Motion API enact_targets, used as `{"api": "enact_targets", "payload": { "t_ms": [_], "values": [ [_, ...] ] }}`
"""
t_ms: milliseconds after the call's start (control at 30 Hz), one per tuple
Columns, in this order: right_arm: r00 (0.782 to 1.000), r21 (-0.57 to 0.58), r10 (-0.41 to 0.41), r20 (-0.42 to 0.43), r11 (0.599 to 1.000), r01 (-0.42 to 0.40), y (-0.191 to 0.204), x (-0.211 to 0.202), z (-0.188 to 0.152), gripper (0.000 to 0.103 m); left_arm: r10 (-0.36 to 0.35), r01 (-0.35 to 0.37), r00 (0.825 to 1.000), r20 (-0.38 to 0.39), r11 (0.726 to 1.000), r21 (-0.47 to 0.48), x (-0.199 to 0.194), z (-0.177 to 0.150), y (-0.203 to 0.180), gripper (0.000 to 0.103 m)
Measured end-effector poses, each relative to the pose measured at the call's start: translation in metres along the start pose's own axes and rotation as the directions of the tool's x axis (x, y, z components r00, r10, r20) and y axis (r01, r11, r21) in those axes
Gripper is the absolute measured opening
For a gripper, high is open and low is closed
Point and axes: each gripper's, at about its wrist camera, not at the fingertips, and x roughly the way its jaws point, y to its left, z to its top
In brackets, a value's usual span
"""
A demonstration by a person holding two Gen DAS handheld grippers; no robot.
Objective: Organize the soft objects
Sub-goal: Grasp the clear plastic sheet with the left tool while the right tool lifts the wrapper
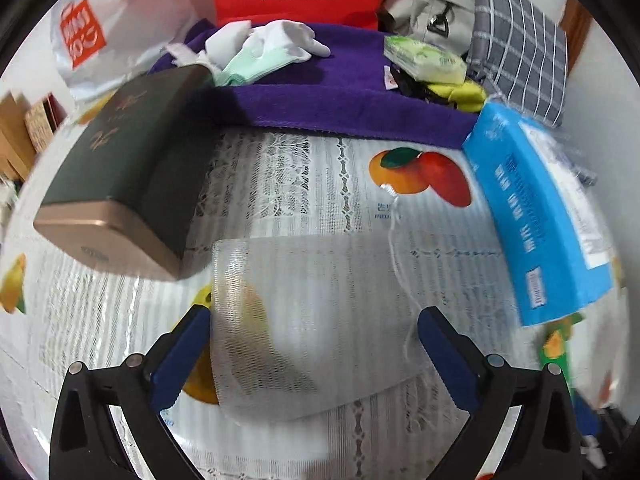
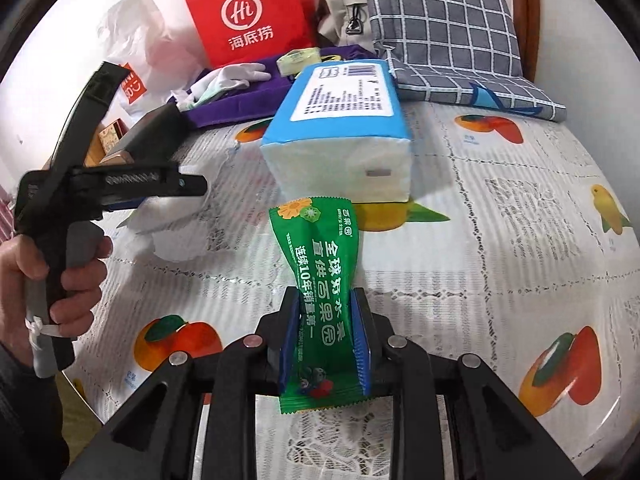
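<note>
Centrally, a green foil wet-wipe packet printed with white Chinese characters (image 2: 324,304) is clamped between the blue-padded jaws of the right gripper (image 2: 325,334), its upper end sticking out forward over the fruit-printed lace tablecloth (image 2: 500,264). Just beyond that packet a blue-wrapped rectangular pack of white tissues (image 2: 340,136) is seen lying on the cloth, directly in the line ahead. Left of the tissue pack, the left gripper (image 1: 314,350) is held with its jaws wide apart on either side of a translucent white mesh pouch (image 1: 312,320), which lies on the cloth between the pads; contact with either pad cannot be told from the blurred view. The person's left hand (image 2: 76,276) is seen wrapped around that gripper's handle. Left of the tissue pack and further back, a dark green box with a gold end (image 1: 120,176) is raised above the cloth at a tilt. Behind the tissue pack a purple fleece cloth (image 1: 340,96) is spread, with white and mint gloves (image 1: 264,48) and a small pale green tissue packet (image 1: 424,58) lying on it. Further behind, a red paper bag with a white logo (image 2: 248,20), a white plastic shopping bag (image 1: 112,32) and a grey checked cushion (image 2: 444,28) are crowded together.
</note>
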Motion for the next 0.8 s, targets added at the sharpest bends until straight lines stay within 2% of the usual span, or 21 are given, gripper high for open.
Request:
{"api": "enact_targets", "payload": {
  "t_ms": [167, 233, 300, 467, 533, 600, 667, 800],
  "values": [
    [1.000, 0.003, 0.007, 0.005, 1.000, -0.007, -0.003, 0.000, -0.001, 0.026, 0.005, -0.007, 0.999, 0.042, 0.999, 0.041, 0.000, -0.001, -0.006, 0.103],
    [1.000, 0.005, 0.009, 0.006, 1.000, -0.009, -0.003, 0.000, -0.001, 0.026, -0.001, -0.002, 0.998, 0.056, 0.999, 0.054, -0.002, -0.002, -0.008, 0.099],
    [1.000, 0.009, 0.009, 0.008, 1.000, -0.009, -0.003, 0.000, -0.001, 0.026, -0.012, 0.007, 0.997, 0.070, 0.997, 0.076, -0.005, -0.004, -0.012, 0.092],
    [1.000, 0.013, 0.000, 0.010, 1.000, 0.000, -0.001, 0.001, 0.000, 0.026, -0.048, 0.036, 0.994, 0.094, 0.992, 0.124, -0.012, -0.009, -0.022, 0.060],
    [1.000, 0.014, -0.003, 0.011, 1.000, 0.003, -0.002, 0.001, 0.000, 0.026, -0.061, 0.046, 0.993, 0.101, 0.989, 0.137, -0.014, -0.012, -0.023, 0.053],
    [1.000, 0.020, -0.004, 0.016, 1.000, 0.003, -0.002, 0.002, -0.001, 0.026, -0.077, 0.063, 0.992, 0.103, 0.988, 0.139, -0.016, -0.013, -0.024, 0.044],
    [1.000, 0.028, -0.004, 0.022, 1.000, 0.004, -0.003, 0.002, 0.000, 0.026, -0.092, 0.078, 0.990, 0.102, 0.988, 0.135, -0.017, -0.014, -0.022, 0.029],
    [0.999, 0.040, -0.014, 0.035, 0.999, 0.012, -0.004, 0.003, -0.001, 0.027, -0.135, 0.125, 0.987, 0.086, 0.985, 0.115, -0.019, -0.017, -0.013, 0.013]
  ]
}}
